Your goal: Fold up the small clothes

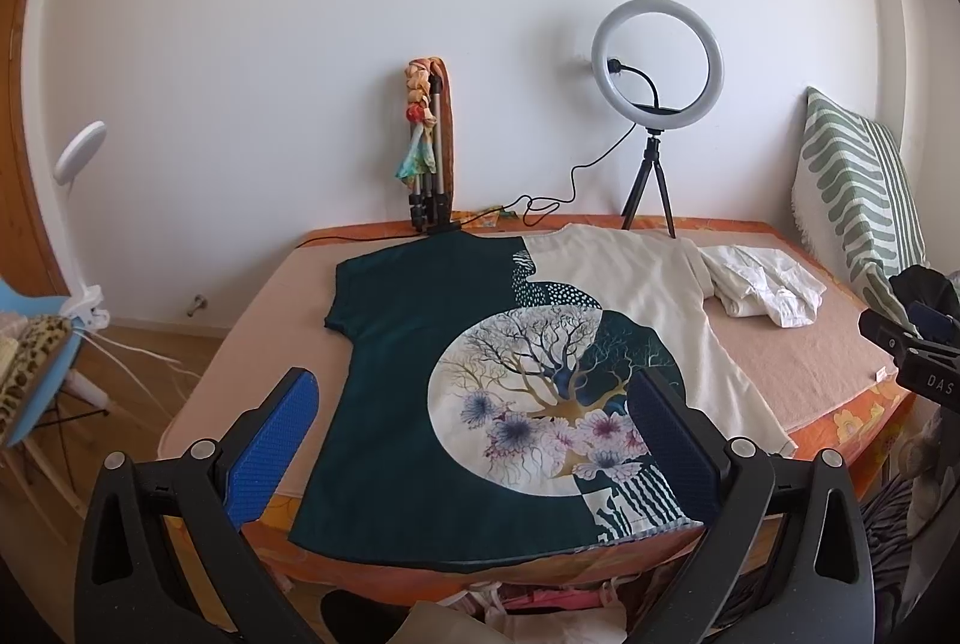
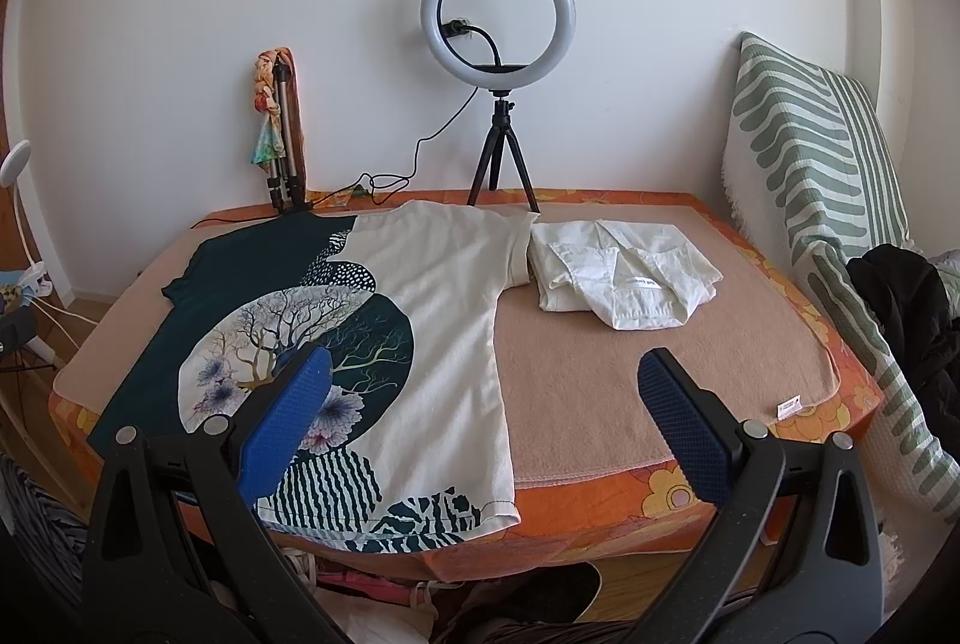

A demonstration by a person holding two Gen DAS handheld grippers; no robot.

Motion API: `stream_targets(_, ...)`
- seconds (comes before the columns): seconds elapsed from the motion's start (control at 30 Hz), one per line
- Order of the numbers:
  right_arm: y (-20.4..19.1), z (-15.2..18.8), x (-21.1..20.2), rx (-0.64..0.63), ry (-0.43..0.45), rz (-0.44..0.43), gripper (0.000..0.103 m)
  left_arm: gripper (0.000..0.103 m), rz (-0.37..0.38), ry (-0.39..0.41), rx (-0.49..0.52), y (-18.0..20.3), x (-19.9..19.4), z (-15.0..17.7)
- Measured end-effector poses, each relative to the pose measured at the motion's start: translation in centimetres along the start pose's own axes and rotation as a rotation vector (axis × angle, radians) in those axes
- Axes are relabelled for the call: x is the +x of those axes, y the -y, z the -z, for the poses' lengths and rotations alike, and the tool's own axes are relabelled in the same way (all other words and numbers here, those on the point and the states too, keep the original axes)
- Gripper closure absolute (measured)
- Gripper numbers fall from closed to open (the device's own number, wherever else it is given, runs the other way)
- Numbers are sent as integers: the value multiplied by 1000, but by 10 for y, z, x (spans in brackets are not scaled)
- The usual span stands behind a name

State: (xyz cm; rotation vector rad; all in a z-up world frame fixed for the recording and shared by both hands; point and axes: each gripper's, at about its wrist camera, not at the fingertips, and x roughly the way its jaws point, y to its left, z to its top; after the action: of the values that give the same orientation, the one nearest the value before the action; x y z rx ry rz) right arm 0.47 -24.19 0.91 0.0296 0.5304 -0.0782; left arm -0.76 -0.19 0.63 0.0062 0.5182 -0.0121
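Here we are at the bed (image 2: pixel 600 362), its pinkish blanket (image 2: pixel 630 344) spread over an orange flowered cover. A t-shirt (image 1: pixel 456 374), half dark green and half cream with a round tree-and-flowers print, lies flat across the left part of the bed, its hem hanging just over the near edge and its neck toward the far edge by the wall.

The left claw (image 1: pixel 474 422) hovers above the near edge with its blue pads spread wide, over the shirt's lower half, gripping nothing. The right claw (image 2: pixel 483 404) is held open too, wide apart and empty, above the near edge; its left pad sits over the shirt's printed area, its right pad over bare blanket.

Just beside the shirt's cream sleeve, toward the far right corner, a folded white shirt (image 2: pixel 624 278) rests on the blanket, touching or nearly touching that sleeve.

At the far edge a ring light (image 2: pixel 498 11) stands on a small black tripod (image 2: pixel 501 164), its cable (image 2: pixel 414 152) trailing left. A folded tripod with a colourful scarf (image 2: pixel 276 116) leans at the far left corner against the wall. A green-and-white striped cushion (image 2: pixel 798 152) props up along the right edge, with dark clothing (image 2: pixel 900 296) bunched near it.
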Motion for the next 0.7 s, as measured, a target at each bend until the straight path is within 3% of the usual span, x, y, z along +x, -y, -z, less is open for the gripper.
stream_targets(0.7, -5, 2, 5, -2, -5, -3, 0, 1, -8, -13, -7, -2, 7, 0)
